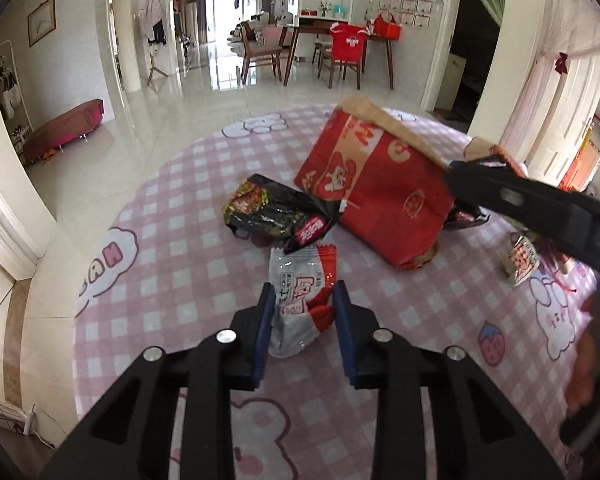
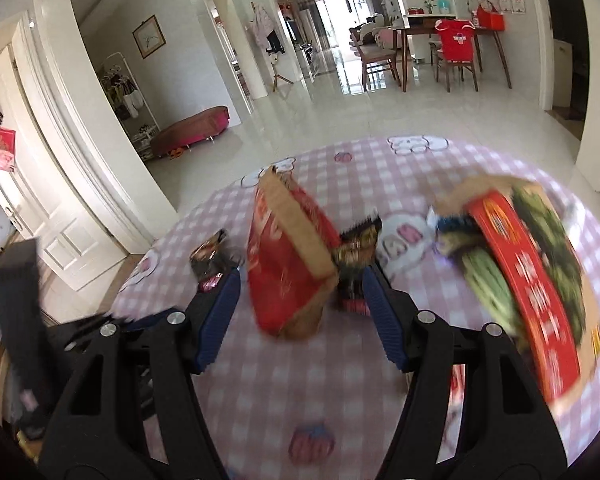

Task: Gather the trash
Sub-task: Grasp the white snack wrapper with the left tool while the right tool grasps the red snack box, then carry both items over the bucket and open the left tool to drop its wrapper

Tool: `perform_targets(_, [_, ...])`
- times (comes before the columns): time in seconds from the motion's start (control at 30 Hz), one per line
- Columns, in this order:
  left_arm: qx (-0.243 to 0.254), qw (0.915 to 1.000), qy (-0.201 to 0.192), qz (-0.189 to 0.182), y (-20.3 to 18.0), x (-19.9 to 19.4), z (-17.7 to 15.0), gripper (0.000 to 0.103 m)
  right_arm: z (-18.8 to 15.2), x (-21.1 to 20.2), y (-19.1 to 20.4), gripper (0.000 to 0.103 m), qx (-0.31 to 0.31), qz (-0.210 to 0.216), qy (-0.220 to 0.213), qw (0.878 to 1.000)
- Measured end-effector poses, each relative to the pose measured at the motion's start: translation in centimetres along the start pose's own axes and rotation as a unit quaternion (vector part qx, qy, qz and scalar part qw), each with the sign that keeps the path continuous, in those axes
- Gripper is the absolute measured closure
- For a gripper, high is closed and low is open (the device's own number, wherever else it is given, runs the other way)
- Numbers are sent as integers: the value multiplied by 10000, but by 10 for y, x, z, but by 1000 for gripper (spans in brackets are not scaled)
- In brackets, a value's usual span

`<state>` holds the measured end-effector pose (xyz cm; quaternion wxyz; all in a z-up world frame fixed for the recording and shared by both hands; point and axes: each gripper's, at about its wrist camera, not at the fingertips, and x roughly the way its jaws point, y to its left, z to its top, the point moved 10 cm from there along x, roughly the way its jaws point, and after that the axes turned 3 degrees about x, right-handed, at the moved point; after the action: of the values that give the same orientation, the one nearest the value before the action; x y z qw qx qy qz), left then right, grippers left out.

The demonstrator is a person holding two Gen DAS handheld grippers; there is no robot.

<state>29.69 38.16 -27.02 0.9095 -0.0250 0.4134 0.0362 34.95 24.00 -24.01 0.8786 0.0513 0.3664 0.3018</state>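
My left gripper [image 1: 303, 294] is open, its blue pads on either side of a white and red snack wrapper [image 1: 300, 292] lying on the pink checked tablecloth [image 1: 180, 280]. A black snack wrapper [image 1: 276, 212] lies just beyond it. A red paper bag [image 1: 380, 196] stands tilted behind. In the left wrist view the right gripper [image 1: 480, 168] reaches in from the right at the bag's top edge. In the right wrist view my right gripper [image 2: 300, 284] is open, with the red bag [image 2: 288, 272] between its fingers. A dark wrapper [image 2: 356, 256] lies behind the bag.
A red and green package [image 2: 528, 280] lies at the right, blurred. A small red and white packet [image 1: 520, 260] lies near the table's right edge. Another dark wrapper [image 2: 210, 256] lies left of the bag. A tiled floor and dining furniture [image 1: 340, 52] are beyond the table.
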Motion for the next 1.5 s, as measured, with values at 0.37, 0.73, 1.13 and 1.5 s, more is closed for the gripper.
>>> perform_targets(0.37, [-193, 9994, -219, -177, 6, -29, -6, 75, 3, 45, 8, 76, -347, 215, 335, 9986])
perform_targets(0.73, [-384, 9971, -623, -199, -12, -92, -11, 75, 9, -61, 28, 79, -231, 845, -534, 9947])
perform_targets(1.13, [197, 9932, -992, -570, -111, -147, -2, 75, -7, -193, -19, 79, 27, 784, -1217, 9895])
perform_targets(1.5, [1105, 9790, -798, -1515, -281, -149, -10, 75, -57, -296, -143, 79, 609, -82, -1721, 9832])
